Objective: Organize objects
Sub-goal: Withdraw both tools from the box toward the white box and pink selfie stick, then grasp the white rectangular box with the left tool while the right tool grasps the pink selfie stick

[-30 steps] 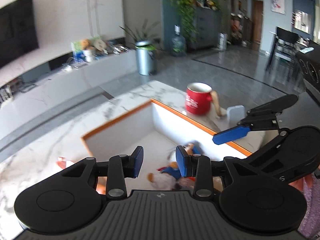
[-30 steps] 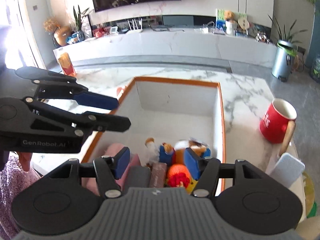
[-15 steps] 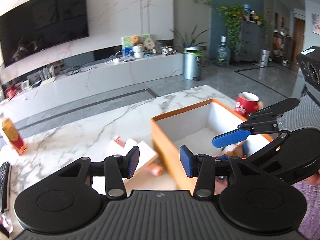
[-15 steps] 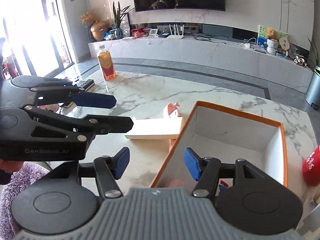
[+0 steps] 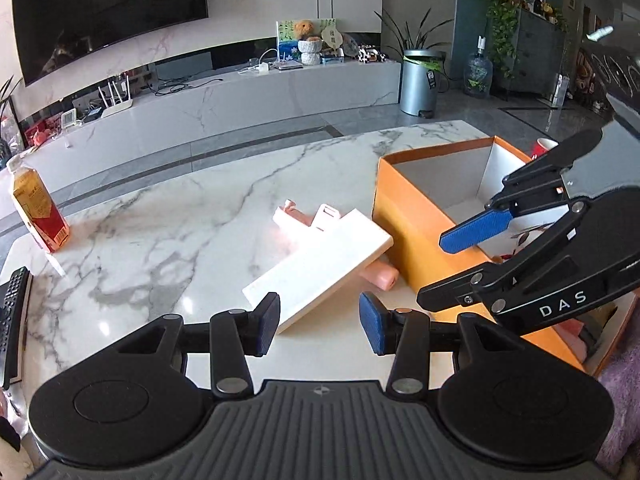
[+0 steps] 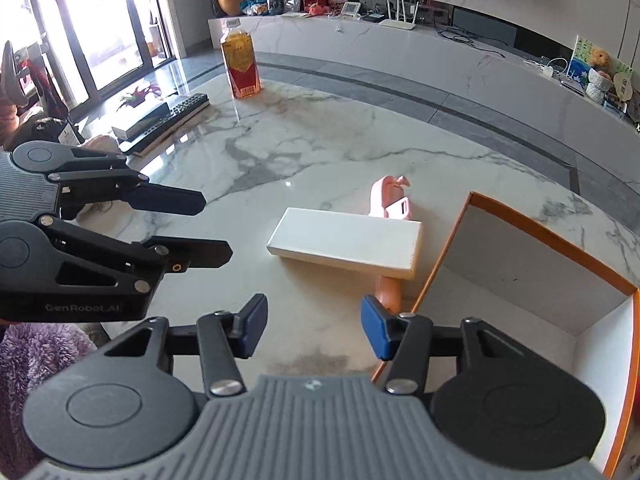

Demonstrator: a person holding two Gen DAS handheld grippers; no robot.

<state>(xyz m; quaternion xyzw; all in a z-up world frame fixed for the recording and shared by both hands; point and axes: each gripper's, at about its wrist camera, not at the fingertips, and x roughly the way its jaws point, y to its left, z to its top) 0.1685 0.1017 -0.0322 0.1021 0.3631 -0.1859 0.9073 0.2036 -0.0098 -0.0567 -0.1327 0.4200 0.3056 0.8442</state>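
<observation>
The left tongs (image 5: 318, 329) stand partly apart with nothing between the pads, having just been opening; they tilt down toward the marble surface (image 5: 168, 240), just short of the near corner of one white flat box (image 5: 320, 268). The right tongs (image 6: 314, 330) are also partly apart and empty, their jaws having just been closing; they slant down over the surface beside the orange box's (image 6: 436, 264) corner. The white flat box lies tilted across one pink object (image 6: 390, 198), whose ends stick out on both sides. One orange box with a white inside stands just right of it. Farther off stand one bottle of amber drink (image 6: 240, 64) and one dark remote (image 6: 164, 122). One red mug (image 5: 542, 147) peeks behind the orange box.
</observation>
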